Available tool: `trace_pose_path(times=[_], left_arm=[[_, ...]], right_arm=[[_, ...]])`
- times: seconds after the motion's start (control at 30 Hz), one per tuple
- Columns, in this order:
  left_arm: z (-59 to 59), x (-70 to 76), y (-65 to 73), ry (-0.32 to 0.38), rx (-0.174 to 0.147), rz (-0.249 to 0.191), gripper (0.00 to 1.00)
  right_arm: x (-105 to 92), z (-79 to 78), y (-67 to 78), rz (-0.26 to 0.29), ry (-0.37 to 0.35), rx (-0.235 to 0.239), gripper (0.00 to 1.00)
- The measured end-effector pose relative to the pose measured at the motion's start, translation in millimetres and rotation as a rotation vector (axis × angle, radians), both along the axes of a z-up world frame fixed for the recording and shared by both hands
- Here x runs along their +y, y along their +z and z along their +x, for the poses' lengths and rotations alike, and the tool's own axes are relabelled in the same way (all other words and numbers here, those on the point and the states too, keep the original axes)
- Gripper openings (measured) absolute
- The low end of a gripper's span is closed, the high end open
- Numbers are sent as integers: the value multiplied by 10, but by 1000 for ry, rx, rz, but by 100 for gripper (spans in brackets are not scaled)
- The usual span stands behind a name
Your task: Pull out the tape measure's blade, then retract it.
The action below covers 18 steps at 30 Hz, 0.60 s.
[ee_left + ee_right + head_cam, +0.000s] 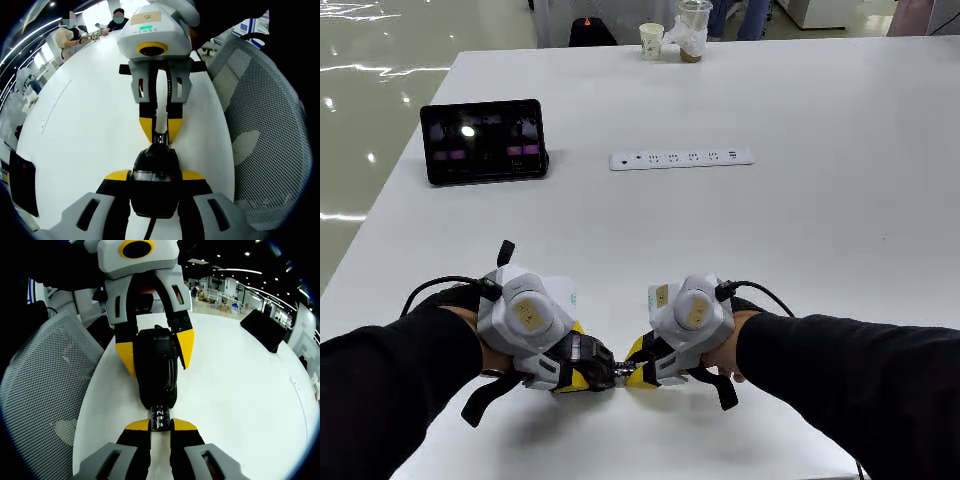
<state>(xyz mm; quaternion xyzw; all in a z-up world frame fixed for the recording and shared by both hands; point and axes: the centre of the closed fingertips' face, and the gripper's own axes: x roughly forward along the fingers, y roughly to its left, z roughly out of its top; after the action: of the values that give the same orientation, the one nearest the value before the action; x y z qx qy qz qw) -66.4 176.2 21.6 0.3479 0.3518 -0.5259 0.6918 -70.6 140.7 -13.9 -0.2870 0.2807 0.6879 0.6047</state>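
At six o'clock on the counter (800,220), the left gripper (582,360) clenches its fingers (117,175) around the black tape measure (154,192). A short stub of blade (160,416) leads toward three o'clock, where the right gripper (160,426) pinches it tight.

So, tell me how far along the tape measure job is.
Done: left gripper clamps the tape measure case; right gripper pinches the blade. In hand: the pull, with just a short stub marked 2 out. Left: the full pull-out, then retraction.
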Motion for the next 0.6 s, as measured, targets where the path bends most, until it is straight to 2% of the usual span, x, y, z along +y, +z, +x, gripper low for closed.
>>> trace_pose_path(times=[0.6], left_arm=[[1,0,-9,-10,-4,4,30]], right_arm=[[-102,7,1,-12,-6,12,11]])
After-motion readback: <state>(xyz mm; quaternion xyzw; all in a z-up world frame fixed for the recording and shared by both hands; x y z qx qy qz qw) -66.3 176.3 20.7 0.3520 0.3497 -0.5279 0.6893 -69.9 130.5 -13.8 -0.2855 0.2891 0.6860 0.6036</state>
